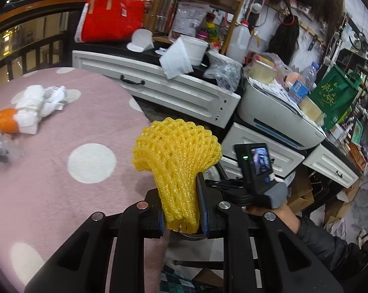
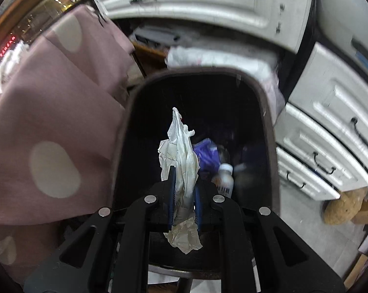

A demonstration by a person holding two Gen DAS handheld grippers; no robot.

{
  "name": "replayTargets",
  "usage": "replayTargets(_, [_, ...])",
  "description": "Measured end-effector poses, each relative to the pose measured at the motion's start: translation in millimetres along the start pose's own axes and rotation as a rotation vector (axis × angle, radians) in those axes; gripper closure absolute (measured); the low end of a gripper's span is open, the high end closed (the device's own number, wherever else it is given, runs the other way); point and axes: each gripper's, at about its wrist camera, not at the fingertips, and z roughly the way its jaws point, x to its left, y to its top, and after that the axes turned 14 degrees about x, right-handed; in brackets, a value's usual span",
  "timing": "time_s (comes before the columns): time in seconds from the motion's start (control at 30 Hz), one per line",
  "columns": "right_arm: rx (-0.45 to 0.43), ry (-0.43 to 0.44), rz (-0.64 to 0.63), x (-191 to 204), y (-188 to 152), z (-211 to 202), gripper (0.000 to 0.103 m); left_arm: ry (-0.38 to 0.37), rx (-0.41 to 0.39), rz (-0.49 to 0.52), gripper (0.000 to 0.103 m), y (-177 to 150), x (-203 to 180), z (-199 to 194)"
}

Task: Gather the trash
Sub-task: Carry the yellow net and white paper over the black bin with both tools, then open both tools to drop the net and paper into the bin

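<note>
My left gripper [image 1: 181,205] is shut on a yellow foam fruit net [image 1: 176,156], held over the edge of the pink dotted tablecloth [image 1: 62,190]. Crumpled white tissues [image 1: 37,107], an orange [image 1: 7,120] and a clear plastic wrapper [image 1: 1,149] lie on the table at the far left. In the right wrist view my right gripper [image 2: 184,190] is shut on a crumpled white tissue [image 2: 180,151] and points down into the dark trash bin [image 2: 267,112]. Inside the bin lie a small white bottle [image 2: 224,178] and a purple wrapper [image 2: 206,153].
White drawer cabinets [image 1: 174,90] stand behind the table and beside the bin [image 2: 330,131]. A printer [image 1: 276,119], a red bag [image 1: 110,17] and a green bag [image 1: 332,97] crowd the countertop. A hand in a dark sleeve [image 1: 313,234] holds the other gripper's handle with a camera [image 1: 257,161].
</note>
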Motion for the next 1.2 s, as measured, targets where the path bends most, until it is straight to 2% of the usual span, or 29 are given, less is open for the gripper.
replayTargets(0.07, [0.017, 0.002, 0.009, -2, -1, 11, 0.089, -0.006, 0.017, 0.018, 0.082, 1, -8, 8])
replayTargets(0.17, [0.048, 0.004, 0.027, -7, -3, 26, 0.083, -0.019, 0.041, 0.041, 0.082, 2, -19, 20])
replayTargets(0.2, [0.053, 0.010, 0.033, -9, -5, 29, 0.080, -0.022, 0.050, 0.046, 0.082, 2, -21, 23])
replayTargets(0.27, [0.052, 0.014, 0.043, -13, -8, 30, 0.067, -0.034, 0.069, 0.052, 0.082, 4, -26, 32])
replayTargets(0.3, [0.046, 0.015, 0.046, -14, -8, 29, 0.058, -0.037, 0.076, 0.053, 0.082, 4, -28, 36])
replayTargets(0.33, [0.034, 0.013, 0.052, -16, -10, 26, 0.054, -0.040, 0.084, 0.055, 0.082, 4, -30, 40])
replayTargets(0.47, [-0.002, 0.024, 0.077, -26, -16, 10, 0.053, -0.039, 0.122, 0.064, 0.082, 4, -36, 59])
replayTargets(0.57, [-0.046, -0.005, 0.094, -35, -19, -7, 0.052, -0.036, 0.150, 0.073, 0.082, 5, -41, 73])
replayTargets(0.67, [-0.107, -0.031, 0.130, -48, -25, -28, 0.040, -0.034, 0.182, 0.084, 0.082, 5, -46, 89])
replayTargets(0.93, [-0.250, -0.093, 0.211, -80, -37, -83, 0.038, -0.020, 0.281, 0.102, 0.082, -1, -59, 141])
replayTargets(1.2, [-0.324, -0.068, 0.233, -87, -45, -114, 0.037, 0.016, 0.359, 0.094, 0.082, 1, -60, 190])
